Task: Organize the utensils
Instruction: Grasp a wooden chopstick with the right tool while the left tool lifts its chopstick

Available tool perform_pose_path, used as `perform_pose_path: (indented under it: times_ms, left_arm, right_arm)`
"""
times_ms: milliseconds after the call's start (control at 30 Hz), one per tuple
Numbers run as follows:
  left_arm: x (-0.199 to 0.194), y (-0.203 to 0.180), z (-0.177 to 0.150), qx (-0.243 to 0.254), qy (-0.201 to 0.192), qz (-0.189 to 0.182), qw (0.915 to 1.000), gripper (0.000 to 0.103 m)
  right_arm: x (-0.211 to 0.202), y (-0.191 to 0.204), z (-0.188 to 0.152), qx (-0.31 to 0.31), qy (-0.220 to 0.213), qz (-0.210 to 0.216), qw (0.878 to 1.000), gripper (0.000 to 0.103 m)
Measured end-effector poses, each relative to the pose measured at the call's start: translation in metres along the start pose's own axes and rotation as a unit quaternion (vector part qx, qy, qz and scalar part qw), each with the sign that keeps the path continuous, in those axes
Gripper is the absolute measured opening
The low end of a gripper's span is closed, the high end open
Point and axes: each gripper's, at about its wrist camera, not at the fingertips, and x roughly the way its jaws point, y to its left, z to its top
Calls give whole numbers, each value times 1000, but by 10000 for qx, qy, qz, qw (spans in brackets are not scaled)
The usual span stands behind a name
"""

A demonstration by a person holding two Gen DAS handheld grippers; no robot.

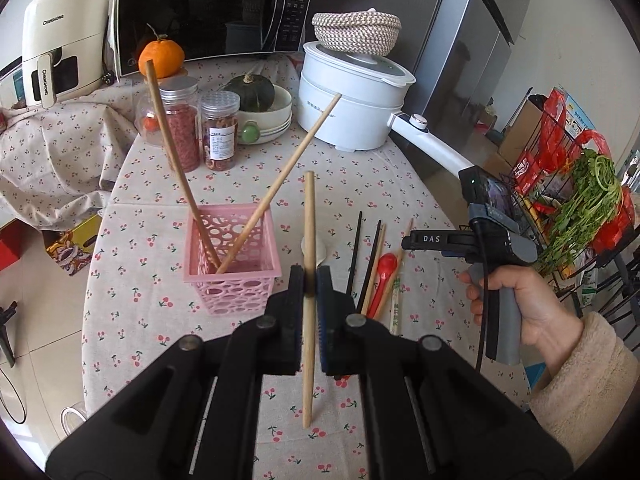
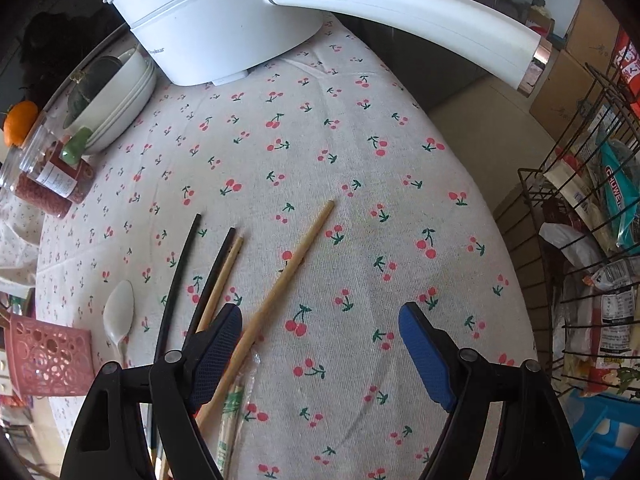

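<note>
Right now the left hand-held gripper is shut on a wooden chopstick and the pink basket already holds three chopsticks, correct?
Not quite. The left hand-held gripper is shut on a wooden chopstick, but the pink basket holds two chopsticks, not three. The left wrist view shows both leaning in it.

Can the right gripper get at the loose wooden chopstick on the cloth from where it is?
Probably yes: the right gripper is open above the wooden chopstick, which lies bare near its left pad; nothing covers it.

Home kitchen: microwave point(image 1: 208, 12), cooking pot point(image 1: 352, 96) (cherry-print tablecloth point(image 2: 320, 160)).
</note>
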Motion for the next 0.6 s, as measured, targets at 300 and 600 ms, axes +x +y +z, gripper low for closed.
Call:
perform_pose_path:
  times_ms: [300, 600]
  left_arm:
    - [-6, 10, -3, -79, -6, -6, 10000, 7]
    - [-11, 11, -6, -83, -59, 41, 9999, 7]
  right_arm:
    - [7, 14, -5, -179, 318, 602, 9975, 13]
    - [-4, -2, -3, 85, 138, 530, 9985, 50]
